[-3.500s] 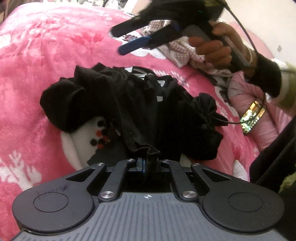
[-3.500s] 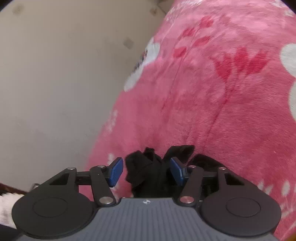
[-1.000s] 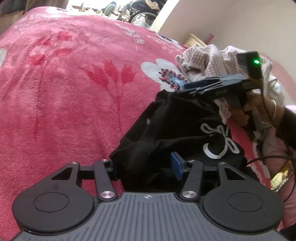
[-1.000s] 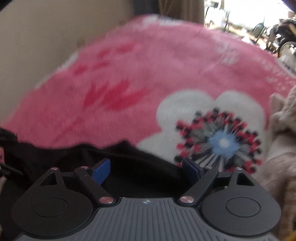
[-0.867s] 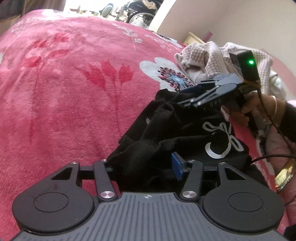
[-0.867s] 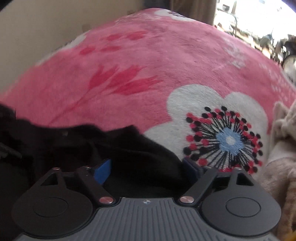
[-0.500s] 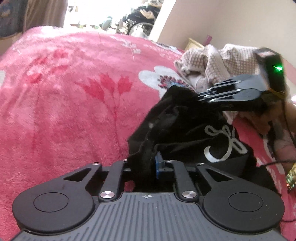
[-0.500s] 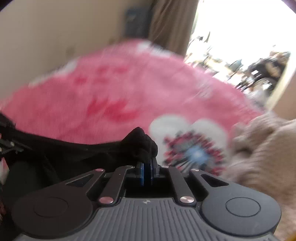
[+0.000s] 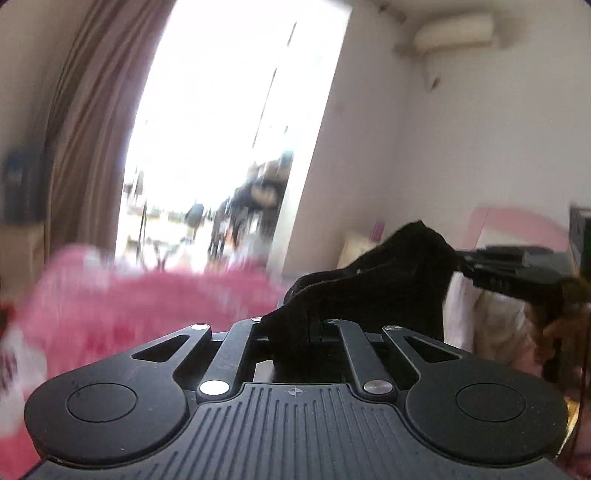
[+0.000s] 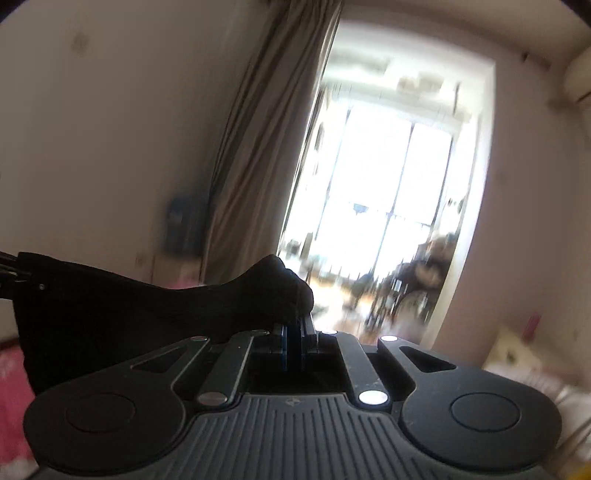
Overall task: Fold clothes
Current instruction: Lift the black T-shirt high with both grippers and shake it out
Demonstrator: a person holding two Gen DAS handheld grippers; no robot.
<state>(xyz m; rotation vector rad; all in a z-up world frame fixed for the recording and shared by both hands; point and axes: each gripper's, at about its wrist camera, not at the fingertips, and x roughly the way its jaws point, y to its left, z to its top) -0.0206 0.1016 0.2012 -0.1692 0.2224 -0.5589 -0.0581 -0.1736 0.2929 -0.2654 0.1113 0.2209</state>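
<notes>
A black garment (image 9: 373,284) hangs stretched between both grippers, lifted off the pink bed. My left gripper (image 9: 314,332) is shut on one bunched edge of it. My right gripper (image 10: 295,332) is shut on another bunched edge; the cloth (image 10: 147,314) runs from it leftward to the other gripper at the left edge. In the left wrist view the right gripper (image 9: 513,269) shows at the right, holding the far end of the cloth. The lower part of the garment is hidden below the grippers.
The pink floral blanket (image 9: 129,306) lies below, blurred. A bright window (image 10: 388,184) with a brown curtain (image 10: 258,147) is ahead. Light clothes (image 9: 480,325) lie at the right on the bed. An air conditioner (image 9: 454,33) hangs on the wall.
Both grippers closed on the black garment and lifted it off the bed. Both cameras have tilted up from the blanket to the window and walls.
</notes>
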